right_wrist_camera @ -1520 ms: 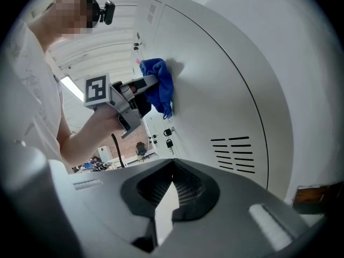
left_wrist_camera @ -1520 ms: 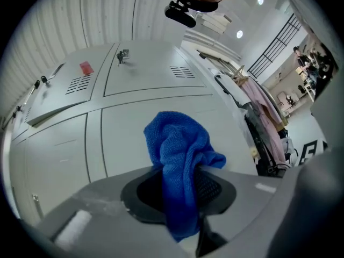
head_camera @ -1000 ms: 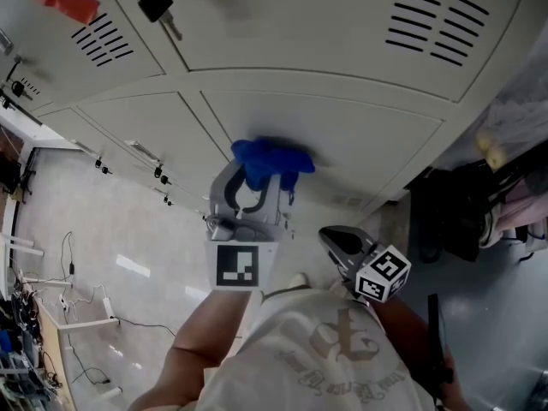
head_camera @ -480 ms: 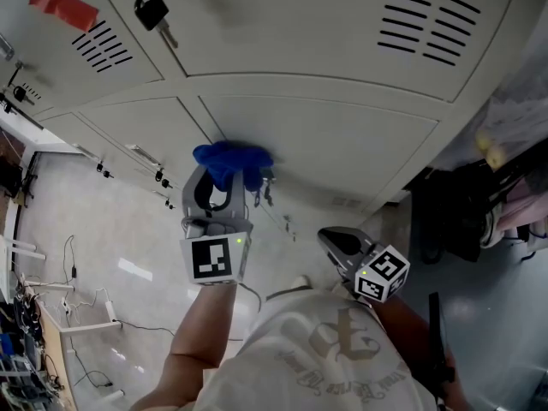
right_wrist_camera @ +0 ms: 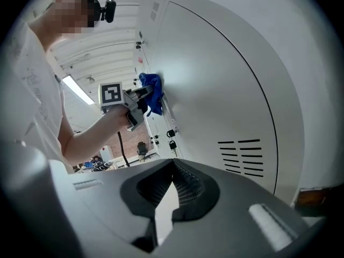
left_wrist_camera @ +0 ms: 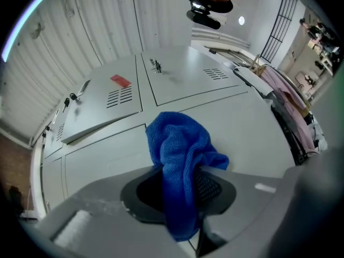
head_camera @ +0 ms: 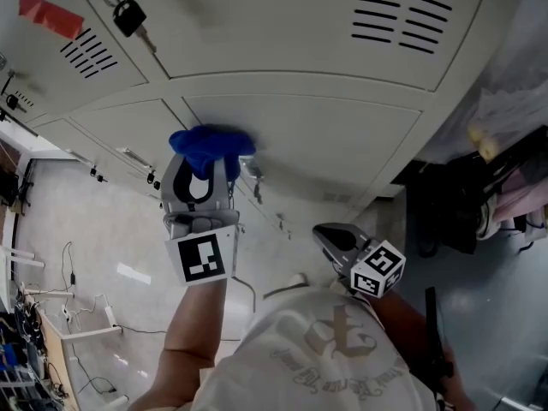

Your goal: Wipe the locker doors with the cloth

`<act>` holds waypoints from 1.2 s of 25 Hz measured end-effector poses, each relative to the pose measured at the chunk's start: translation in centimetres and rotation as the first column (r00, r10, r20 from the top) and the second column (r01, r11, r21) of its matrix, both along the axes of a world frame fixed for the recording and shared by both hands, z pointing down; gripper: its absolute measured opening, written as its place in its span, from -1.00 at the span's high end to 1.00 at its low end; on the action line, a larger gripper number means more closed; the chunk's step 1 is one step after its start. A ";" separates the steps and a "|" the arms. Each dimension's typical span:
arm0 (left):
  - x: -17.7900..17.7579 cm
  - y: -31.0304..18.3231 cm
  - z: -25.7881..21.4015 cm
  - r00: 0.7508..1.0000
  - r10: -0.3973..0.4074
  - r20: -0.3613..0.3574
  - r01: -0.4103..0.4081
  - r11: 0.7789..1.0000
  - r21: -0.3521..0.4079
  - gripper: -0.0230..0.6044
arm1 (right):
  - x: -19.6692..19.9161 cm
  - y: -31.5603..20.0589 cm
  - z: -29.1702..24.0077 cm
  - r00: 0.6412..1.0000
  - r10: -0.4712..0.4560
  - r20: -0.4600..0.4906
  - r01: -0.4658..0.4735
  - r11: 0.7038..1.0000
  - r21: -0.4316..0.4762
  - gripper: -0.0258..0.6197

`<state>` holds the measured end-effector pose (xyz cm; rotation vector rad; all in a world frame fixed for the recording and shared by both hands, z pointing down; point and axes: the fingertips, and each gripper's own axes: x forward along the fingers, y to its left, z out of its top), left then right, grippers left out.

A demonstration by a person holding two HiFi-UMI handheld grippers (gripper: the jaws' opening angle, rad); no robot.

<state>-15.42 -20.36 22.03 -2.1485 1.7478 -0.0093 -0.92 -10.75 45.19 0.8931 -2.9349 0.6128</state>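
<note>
Two grippers are in view. The left gripper [head_camera: 199, 171] clamps a bunched blue cloth [head_camera: 210, 146] between its jaws and presses it against the grey locker door [head_camera: 325, 135], at that door's left edge, just beside a small metal fitting [head_camera: 251, 169]. The right gripper [head_camera: 332, 240] is held back from the same door, not touching it, its jaws together on nothing.
</note>
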 end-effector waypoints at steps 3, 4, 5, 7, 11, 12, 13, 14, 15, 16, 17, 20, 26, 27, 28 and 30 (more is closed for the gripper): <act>-0.2 0.3 0.2 1.000 -0.019 0.019 0.019 1.000 -0.023 0.55 | -1.0 -0.5 -0.1 1.000 -0.014 0.010 0.014 1.000 0.009 0.90; -0.1 0.2 0.1 0.999 -0.019 0.038 0.020 1.000 -0.023 0.56 | -1.3 -0.8 -0.2 1.000 -0.016 0.011 0.016 1.000 0.016 0.90; 0.3 0.0 0.1 0.998 -0.009 0.056 0.010 1.000 -0.019 0.55 | -1.2 -1.0 -0.3 1.000 -0.009 0.006 0.009 1.000 0.019 0.90; 1.7 -0.3 0.2 0.995 0.030 0.099 -0.030 1.000 0.000 0.56 | -0.6 -1.1 -0.5 1.000 0.015 -0.012 -0.015 1.000 0.015 0.90; 3.4 0.5 0.9 0.984 0.045 0.172 -0.047 0.999 0.008 0.55 | -0.1 -0.4 -0.7 1.000 -0.004 -0.006 0.004 1.000 0.011 0.90; 3.9 0.6 1.0 0.984 0.056 0.168 -0.057 0.998 0.003 0.55 | 0.1 -0.2 -0.7 1.000 -0.001 -0.005 0.001 1.000 0.010 0.90; 4.3 0.6 1.1 0.985 0.067 0.160 -0.068 0.998 0.001 0.55 | 0.4 -0.1 -0.7 1.000 0.005 -0.007 -0.005 1.000 0.010 0.90; 4.5 0.7 1.2 0.986 0.075 0.152 -0.075 0.997 -0.001 0.55 | 0.6 0.0 -0.6 1.000 0.010 -0.009 -0.009 1.000 0.012 0.90; 4.7 0.7 1.2 0.986 0.079 0.149 -0.079 0.997 -0.002 0.55 | 0.8 -0.1 -0.6 1.000 0.011 -0.010 -0.011 1.000 0.015 0.90; 4.8 0.8 1.2 0.985 0.083 0.150 -0.083 0.997 -0.005 0.55 | 0.8 -0.1 -0.7 1.000 0.012 -0.009 -0.012 1.000 0.019 0.90; 5.1 1.0 1.2 0.984 0.090 0.152 -0.089 0.996 -0.008 0.55 | 1.0 -0.1 -0.7 1.000 0.014 -0.007 -0.014 1.000 0.022 0.90; 6.8 1.5 1.6 0.980 0.125 0.157 -0.123 0.992 -0.025 0.55 | 1.9 0.2 -0.9 1.000 0.027 -0.004 -0.027 0.999 0.026 0.90; 9.0 2.4 0.4 0.977 0.135 0.162 -0.139 0.990 0.012 0.55 | 2.0 0.1 -1.5 1.000 0.004 0.024 -0.005 0.998 0.056 0.90; 10.0 2.7 0.0 0.980 0.148 0.131 -0.153 0.988 0.029 0.55 | 2.5 0.4 -1.4 1.000 0.005 0.022 -0.006 0.999 0.054 0.90; 11.0 2.8 -0.2 0.981 0.167 0.104 -0.171 0.985 0.035 0.55 | 3.2 0.7 -1.2 1.000 0.015 0.015 -0.015 0.999 0.047 0.90; 12.3 2.8 0.2 0.977 0.192 0.096 -0.194 0.981 0.010 0.55 | 4.3 1.0 -1.1 0.999 0.042 0.007 -0.042 0.999 0.034 0.90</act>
